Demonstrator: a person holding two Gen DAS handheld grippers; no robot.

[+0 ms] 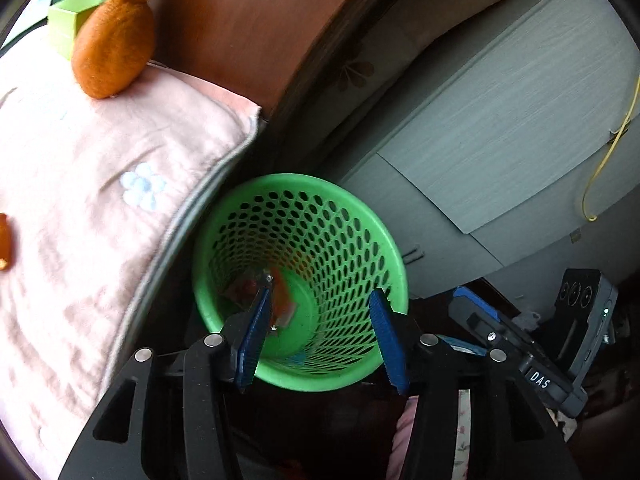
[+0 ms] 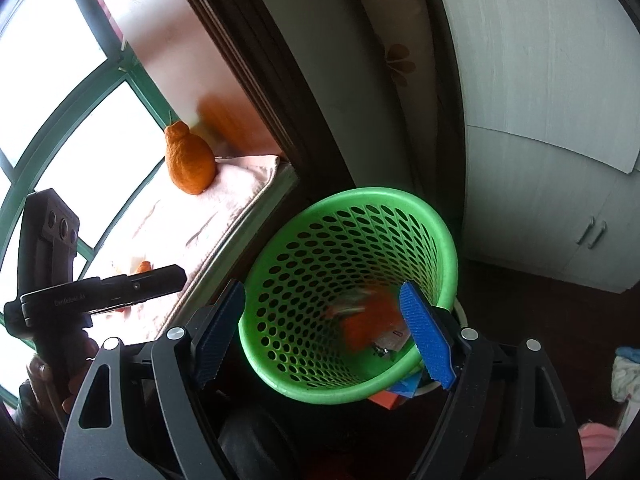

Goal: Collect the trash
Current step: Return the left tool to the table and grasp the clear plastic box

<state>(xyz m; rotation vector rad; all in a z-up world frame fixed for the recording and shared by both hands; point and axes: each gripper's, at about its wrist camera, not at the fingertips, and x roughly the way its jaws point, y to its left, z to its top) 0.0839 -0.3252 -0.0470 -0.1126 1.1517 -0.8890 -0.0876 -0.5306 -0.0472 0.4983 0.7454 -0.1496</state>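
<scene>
A green perforated basket (image 1: 300,178) stands on the floor beside the pink-covered ledge. Orange and red wrappers (image 1: 282,300) lie at its bottom. In the right wrist view, blurred orange trash (image 2: 366,322) shows inside the basket (image 2: 376,192). My left gripper (image 1: 320,294) hangs over the basket's mouth, open, with nothing between its blue pads. My right gripper (image 2: 322,286) is also open above the basket, its fingers spread wide to either side and holding nothing. Small orange peel pieces (image 2: 144,267) lie on the pink cloth.
A large orange fruit (image 1: 114,40) and a green box (image 1: 72,16) sit on the pink cloth (image 1: 100,200) by the window. Grey cabinet doors (image 1: 500,120) and a yellow cable (image 1: 608,168) stand behind the basket. Coloured packets (image 2: 400,390) lie under the basket's near edge.
</scene>
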